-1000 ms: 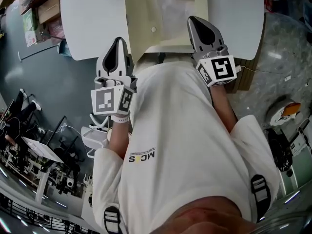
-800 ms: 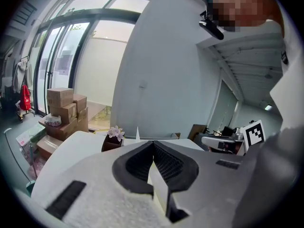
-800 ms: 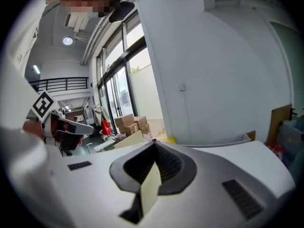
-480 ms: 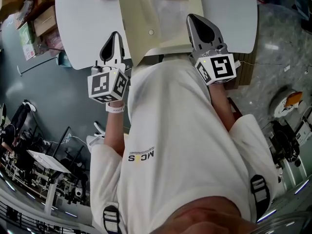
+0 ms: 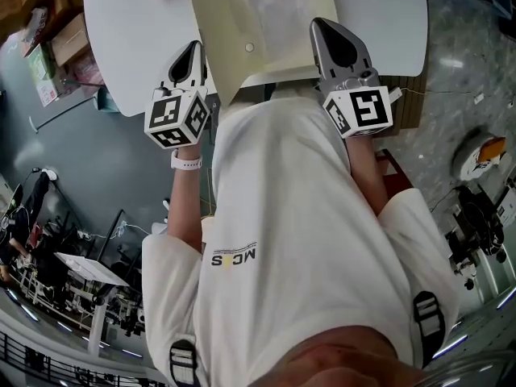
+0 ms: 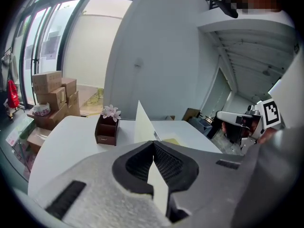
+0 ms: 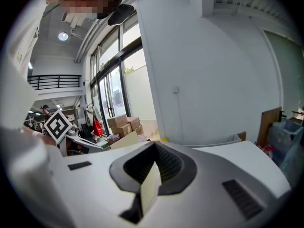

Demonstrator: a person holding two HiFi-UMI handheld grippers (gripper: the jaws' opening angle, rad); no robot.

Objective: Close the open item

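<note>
Industrial lab-style workspace: a white counter [image 5: 129, 31], stacked cardboard boxes [image 6: 50, 96] beside tall windows [image 6: 50, 42], and workbenches [image 5: 76, 266] crowded with equipment on a grey floor [image 5: 105, 168].

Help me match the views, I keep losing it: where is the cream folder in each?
Head view: cream folder top centre.
Left gripper view: folder edge-on at centre, clamped in the jaws.
Right gripper view: folder edge-on, lower centre, clamped in the jaws.
Shared landmark: cardboard boxes.
</note>
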